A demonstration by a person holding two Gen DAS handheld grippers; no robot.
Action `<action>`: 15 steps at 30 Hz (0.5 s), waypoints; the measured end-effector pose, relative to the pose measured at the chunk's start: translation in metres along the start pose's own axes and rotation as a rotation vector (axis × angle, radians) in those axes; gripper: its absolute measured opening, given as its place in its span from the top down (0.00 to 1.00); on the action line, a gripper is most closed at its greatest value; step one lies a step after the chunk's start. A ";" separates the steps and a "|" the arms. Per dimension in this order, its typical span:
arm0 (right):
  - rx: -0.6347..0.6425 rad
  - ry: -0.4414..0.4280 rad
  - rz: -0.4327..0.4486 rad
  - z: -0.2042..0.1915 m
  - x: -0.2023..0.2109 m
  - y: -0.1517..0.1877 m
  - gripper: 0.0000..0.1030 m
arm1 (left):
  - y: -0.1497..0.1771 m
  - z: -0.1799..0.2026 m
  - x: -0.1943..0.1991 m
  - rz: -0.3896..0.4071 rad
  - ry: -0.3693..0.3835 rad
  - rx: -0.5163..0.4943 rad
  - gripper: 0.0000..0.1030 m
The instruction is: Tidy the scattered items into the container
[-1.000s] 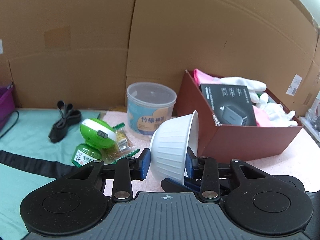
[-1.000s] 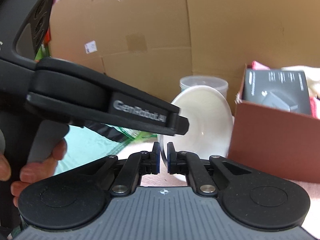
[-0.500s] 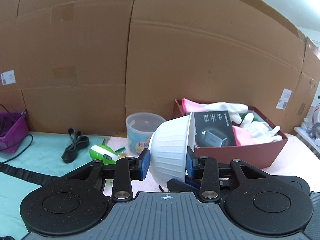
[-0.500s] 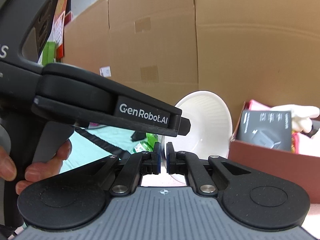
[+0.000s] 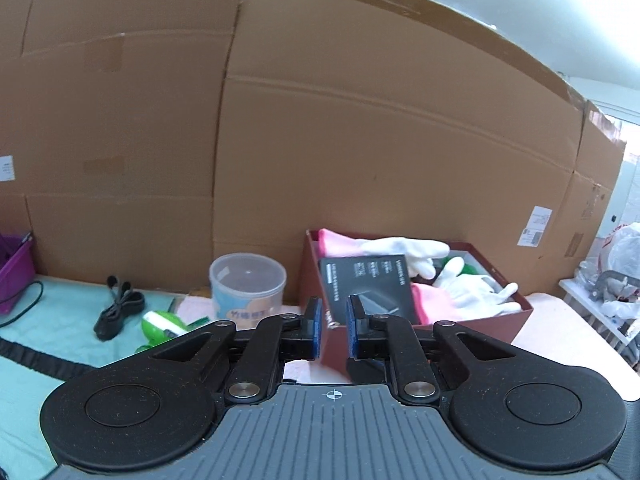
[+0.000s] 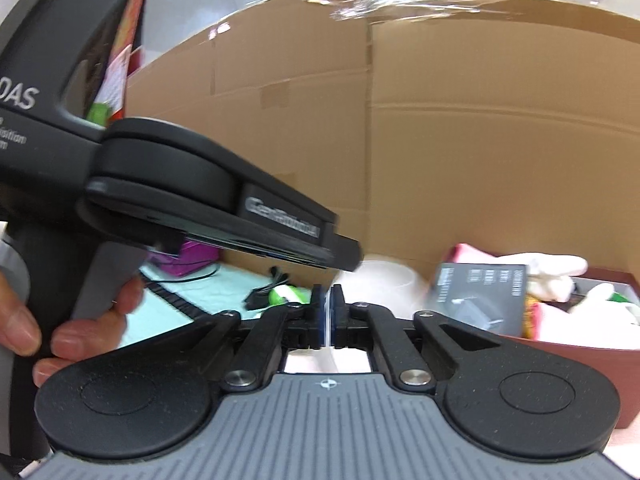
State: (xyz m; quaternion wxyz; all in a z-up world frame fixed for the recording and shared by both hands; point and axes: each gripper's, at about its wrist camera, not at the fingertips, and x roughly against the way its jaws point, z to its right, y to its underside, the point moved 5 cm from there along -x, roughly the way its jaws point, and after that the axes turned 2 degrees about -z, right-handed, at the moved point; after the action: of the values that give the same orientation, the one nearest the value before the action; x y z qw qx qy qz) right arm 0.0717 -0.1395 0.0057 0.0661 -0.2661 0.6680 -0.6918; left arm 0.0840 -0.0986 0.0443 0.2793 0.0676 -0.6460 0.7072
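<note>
My left gripper (image 5: 331, 328) points at the red-brown box (image 5: 420, 344). Its jaws are closing, with a narrow gap and nothing between them. A black carton (image 5: 368, 284) and white gloves (image 5: 472, 292) lie in that box. In the right wrist view my right gripper (image 6: 329, 316) is shut on a thin white edge. That edge looks like the rim of the white bowl (image 6: 380, 276), which shows blurred just beyond the pads. The left gripper's black finger (image 6: 280, 220) crosses above it, held by a hand (image 6: 80, 332). The left wrist view does not show the bowl.
Left of the box stand a clear round tub (image 5: 248, 288) and a green round item (image 5: 160, 324). A black cable (image 5: 118, 308) lies on the teal mat. A purple basket (image 5: 14, 276) sits at the far left. Tall cardboard (image 5: 360, 140) walls off the back.
The white bowl has left the left gripper's jaws, and those jaws have narrowed. Both grippers have risen, so the box and table items sit lower in view. The right pads have closed fully.
</note>
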 end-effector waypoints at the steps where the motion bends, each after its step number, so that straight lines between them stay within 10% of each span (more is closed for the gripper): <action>1: -0.009 0.012 0.003 0.007 0.004 0.001 0.98 | 0.000 0.003 -0.004 -0.008 0.005 -0.008 0.91; 4: -0.033 0.053 -0.001 0.022 0.013 0.006 0.98 | 0.006 0.004 -0.014 -0.050 0.010 -0.030 0.84; 8: -0.075 0.116 -0.049 0.051 0.019 0.025 0.97 | 0.037 -0.005 -0.016 -0.113 -0.013 -0.061 0.31; 15: -0.196 0.111 -0.156 0.065 0.015 0.057 0.93 | 0.066 -0.057 0.001 -0.150 -0.092 0.044 0.31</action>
State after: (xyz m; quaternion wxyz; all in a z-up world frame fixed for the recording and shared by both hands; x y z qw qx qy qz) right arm 0.0732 -0.2099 -0.0468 -0.0513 -0.2835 0.7123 -0.6400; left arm 0.0669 -0.0446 -0.0222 0.3001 0.1543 -0.6355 0.6945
